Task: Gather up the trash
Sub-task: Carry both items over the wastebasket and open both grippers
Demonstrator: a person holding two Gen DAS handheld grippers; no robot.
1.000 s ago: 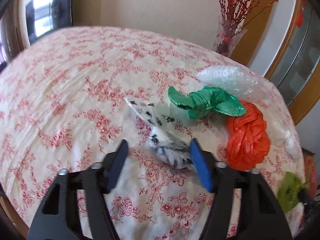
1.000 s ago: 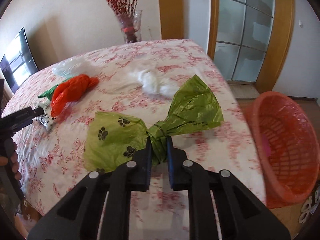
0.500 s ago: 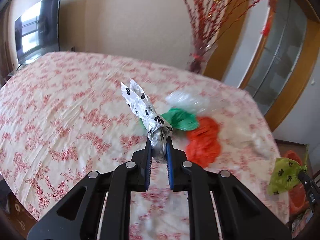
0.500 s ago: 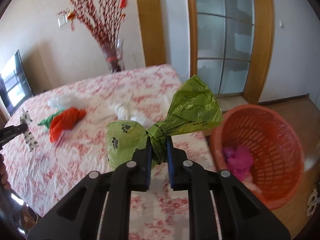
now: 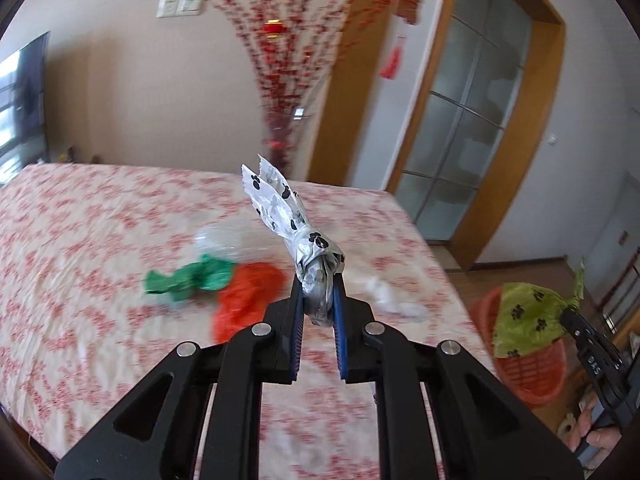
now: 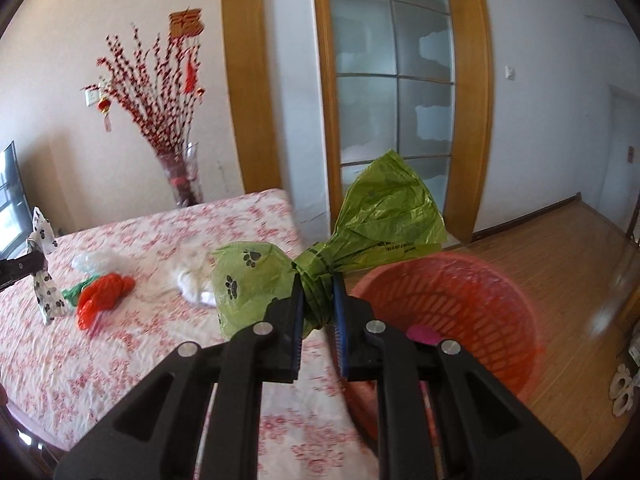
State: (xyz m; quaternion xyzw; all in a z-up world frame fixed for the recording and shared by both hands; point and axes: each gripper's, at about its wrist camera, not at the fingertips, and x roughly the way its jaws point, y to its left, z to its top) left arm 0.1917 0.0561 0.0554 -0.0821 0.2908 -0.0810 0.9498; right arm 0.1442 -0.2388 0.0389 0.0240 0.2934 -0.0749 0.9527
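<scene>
Trash bags are mid-collection: right gripper [image 6: 318, 300] clamps a green bag [image 6: 256, 280] beside the orange basket [image 6: 480, 304]; left gripper [image 5: 318, 300] clamps a white bag [image 5: 296, 232] above the table [image 5: 80, 280], where several bags remain.

Reads 福 in gold on the ornament [image 6: 185, 24] above the red branches [image 6: 160, 92]. Shows 1 line of black print on the green bag [image 6: 400, 246], too blurred to read. Carries a pale marking [image 5: 592, 361] on the right gripper [image 5: 568, 311], perhaps "SVO", unclear.
</scene>
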